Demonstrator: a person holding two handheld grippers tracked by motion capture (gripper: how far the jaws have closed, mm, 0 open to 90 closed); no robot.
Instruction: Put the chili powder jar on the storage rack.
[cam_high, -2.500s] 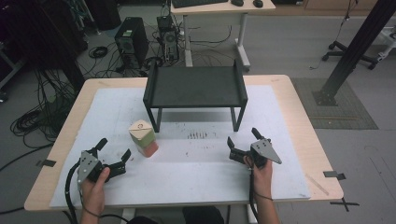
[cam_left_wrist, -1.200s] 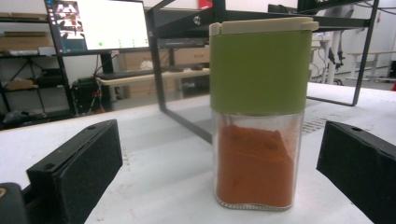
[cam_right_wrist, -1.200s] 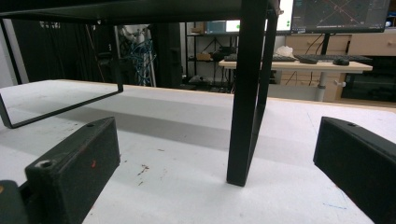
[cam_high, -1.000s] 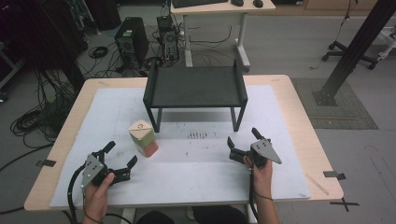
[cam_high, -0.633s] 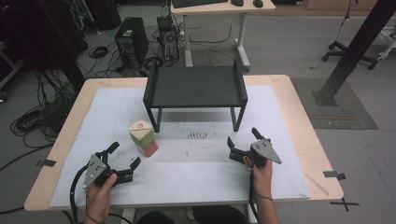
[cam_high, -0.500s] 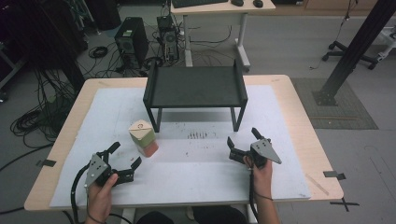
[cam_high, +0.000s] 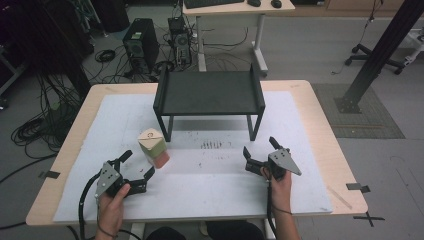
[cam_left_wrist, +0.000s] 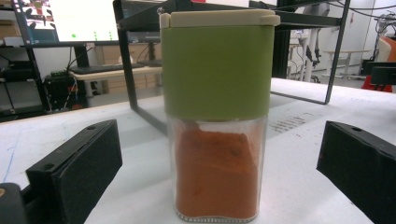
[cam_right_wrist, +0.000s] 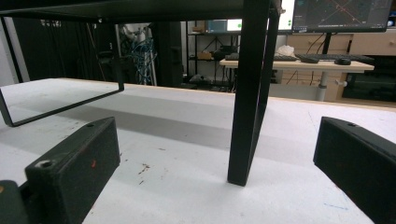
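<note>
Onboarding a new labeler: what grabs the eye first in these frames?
The spice jar, green sleeve over orange powder, stands upright between the open jaws of the left tongs, untouched. Behind it the black metal shelf sits mid-table, and the right tongs, also open, face its front right leg.

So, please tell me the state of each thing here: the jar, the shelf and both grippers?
Spice jar: upright, lid shut, part full of orange powder.
Black shelf: standing, nothing on top.
Left gripper: open, jar ahead between its jaws, not touching.
Right gripper: open, holding nothing.
</note>
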